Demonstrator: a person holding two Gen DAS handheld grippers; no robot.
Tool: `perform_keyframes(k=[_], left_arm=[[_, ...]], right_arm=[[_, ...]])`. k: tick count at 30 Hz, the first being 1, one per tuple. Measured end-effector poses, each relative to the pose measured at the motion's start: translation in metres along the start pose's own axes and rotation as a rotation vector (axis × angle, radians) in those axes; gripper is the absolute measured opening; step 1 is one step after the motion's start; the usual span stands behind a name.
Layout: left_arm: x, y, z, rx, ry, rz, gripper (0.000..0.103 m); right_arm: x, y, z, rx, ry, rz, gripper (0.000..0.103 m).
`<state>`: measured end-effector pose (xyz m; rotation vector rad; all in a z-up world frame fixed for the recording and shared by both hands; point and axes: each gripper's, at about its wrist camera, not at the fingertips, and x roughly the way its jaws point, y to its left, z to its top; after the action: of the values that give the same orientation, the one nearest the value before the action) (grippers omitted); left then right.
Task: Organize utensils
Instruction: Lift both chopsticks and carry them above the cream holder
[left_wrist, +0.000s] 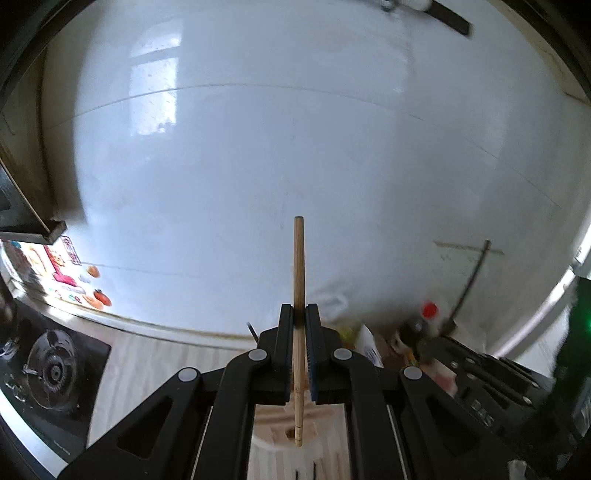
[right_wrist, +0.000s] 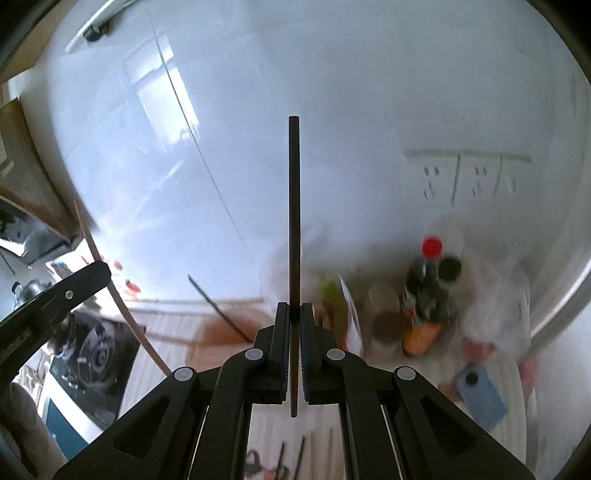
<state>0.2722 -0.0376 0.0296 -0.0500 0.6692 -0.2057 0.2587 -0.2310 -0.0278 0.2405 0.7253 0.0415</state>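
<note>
- A light wooden chopstick stands upright between the fingers of the left gripper, which are clamped on it; its lower tip hangs just above a pale wooden holder with a hole in its top.
- A dark chopstick stands upright in the right gripper, fingers closed on it, the lower end poking out below the pads over the wooden counter.
- That makes two held chopsticks, one per gripper, one light and one dark.
- Only the left wrist view shows the holder. Only the right wrist view shows a blue phone-like slab and more dark sticks lying at the bottom edge, blurred; how many there are cannot be told.
- Both views catch a black gas burner at left and a blurred cluster of bottles at right, among them one with a red cap.
- A glossy white tiled wall fills the background.
</note>
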Motion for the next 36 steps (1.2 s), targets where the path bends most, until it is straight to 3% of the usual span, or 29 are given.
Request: perform_keyframes(k=[6, 12, 22, 36], left_arm=[[0.037, 0.019, 0.015, -0.049, 0.001, 0.07, 0.003], [0.074, 0.032, 0.01, -0.099, 0.032, 0.097, 0.004], [0.101, 0.035, 0.016, -0.127, 0.05, 0.073, 0.004], [0.106, 0.031, 0.012, -0.097, 0.088, 0.033, 0.004]], right_arm=[[0.02, 0.016, 0.028, -0.002, -0.04, 0.016, 0.005], [0.061, 0.024, 0.039, 0.014, -0.016, 0.04, 0.005], [0.101, 0.024, 0.036, 0.03, 0.028, 0.073, 0.005], [0.104, 0.025, 0.034, 0.024, 0.043, 0.094, 0.005]])
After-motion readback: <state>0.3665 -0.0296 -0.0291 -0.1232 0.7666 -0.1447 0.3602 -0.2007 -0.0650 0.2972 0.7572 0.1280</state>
